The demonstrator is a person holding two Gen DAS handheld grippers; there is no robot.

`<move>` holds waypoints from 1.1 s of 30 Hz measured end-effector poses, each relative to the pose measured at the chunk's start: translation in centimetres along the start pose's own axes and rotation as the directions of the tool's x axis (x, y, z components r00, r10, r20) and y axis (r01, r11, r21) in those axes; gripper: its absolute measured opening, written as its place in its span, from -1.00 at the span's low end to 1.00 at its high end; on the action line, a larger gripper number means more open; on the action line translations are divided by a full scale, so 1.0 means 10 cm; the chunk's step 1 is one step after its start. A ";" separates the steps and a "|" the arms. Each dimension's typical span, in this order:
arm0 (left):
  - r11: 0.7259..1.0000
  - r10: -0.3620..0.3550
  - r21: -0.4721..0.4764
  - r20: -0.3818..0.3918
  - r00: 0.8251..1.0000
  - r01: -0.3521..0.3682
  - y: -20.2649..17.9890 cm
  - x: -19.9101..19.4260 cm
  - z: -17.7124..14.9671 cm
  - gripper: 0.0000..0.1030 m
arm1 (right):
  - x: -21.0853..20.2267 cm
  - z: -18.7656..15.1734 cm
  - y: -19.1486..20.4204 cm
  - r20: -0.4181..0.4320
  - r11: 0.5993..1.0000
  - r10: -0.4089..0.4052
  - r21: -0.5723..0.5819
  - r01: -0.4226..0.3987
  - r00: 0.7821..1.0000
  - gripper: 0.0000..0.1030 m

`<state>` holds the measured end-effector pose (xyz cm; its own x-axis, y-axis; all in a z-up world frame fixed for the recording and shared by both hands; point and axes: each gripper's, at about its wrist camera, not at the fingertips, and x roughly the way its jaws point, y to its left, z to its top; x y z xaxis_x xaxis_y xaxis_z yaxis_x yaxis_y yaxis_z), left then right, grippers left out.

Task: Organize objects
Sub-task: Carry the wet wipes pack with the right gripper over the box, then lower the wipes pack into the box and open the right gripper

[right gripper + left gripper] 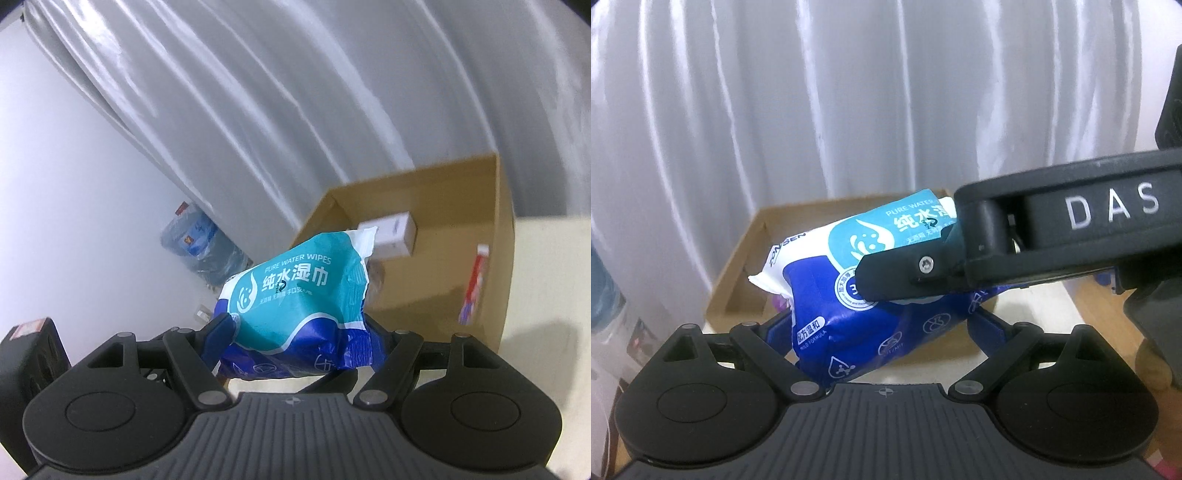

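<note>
Pack of wet wipes (295, 302) held in air in front of open cardboard box (502, 229), clamped at once by left tongs (882, 332) and right tongs (295, 343). Small white carton (391, 236) lies inside box.

Risks, judged:
- soft pack buckles, slides free
- tongs pull apart, wrapper tears
- pack clips box rim

box mouth: open cardboard box (424, 258) at 1 o'clock
in the way: white carton (391, 234), red packet (474, 284) inside
</note>
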<state>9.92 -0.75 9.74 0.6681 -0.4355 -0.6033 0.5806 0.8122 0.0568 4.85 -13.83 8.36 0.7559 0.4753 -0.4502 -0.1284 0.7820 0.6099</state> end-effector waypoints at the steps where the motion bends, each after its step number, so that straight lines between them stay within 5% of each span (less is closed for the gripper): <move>1: 1.000 -0.001 0.002 0.003 1.000 0.001 0.01 0.05 0.08 0.83 | 0.02 0.09 0.00 0.002 1.000 -0.003 -0.012 0.003 1.000 0.47; 11: 0.997 -0.053 -0.053 -0.114 0.992 0.047 0.11 0.92 0.58 0.81 | 0.53 0.87 -0.41 -0.116 0.997 -0.069 -0.031 0.066 0.991 0.47; 22: 0.991 -0.067 -0.129 -0.284 0.957 0.031 0.25 1.68 0.58 0.75 | 1.38 1.25 -0.88 -0.335 0.987 -0.155 -0.101 0.128 0.929 0.46; 27: 0.994 -0.047 -0.108 -0.281 0.958 0.017 0.35 1.61 0.54 0.80 | 1.59 1.26 -0.85 -0.293 0.923 -0.345 -0.280 0.265 0.892 0.55; 33: 0.993 -0.061 -0.115 -0.233 0.971 0.035 0.44 1.47 0.53 0.81 | 1.37 1.23 -0.82 -0.243 0.936 -0.308 -0.249 0.248 0.920 0.56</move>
<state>24.79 -5.69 5.35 0.5046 -0.3822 -0.7742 0.5464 0.8356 -0.0564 24.17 -18.64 5.18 0.5784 0.2943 -0.7608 -0.0924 0.9503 0.2973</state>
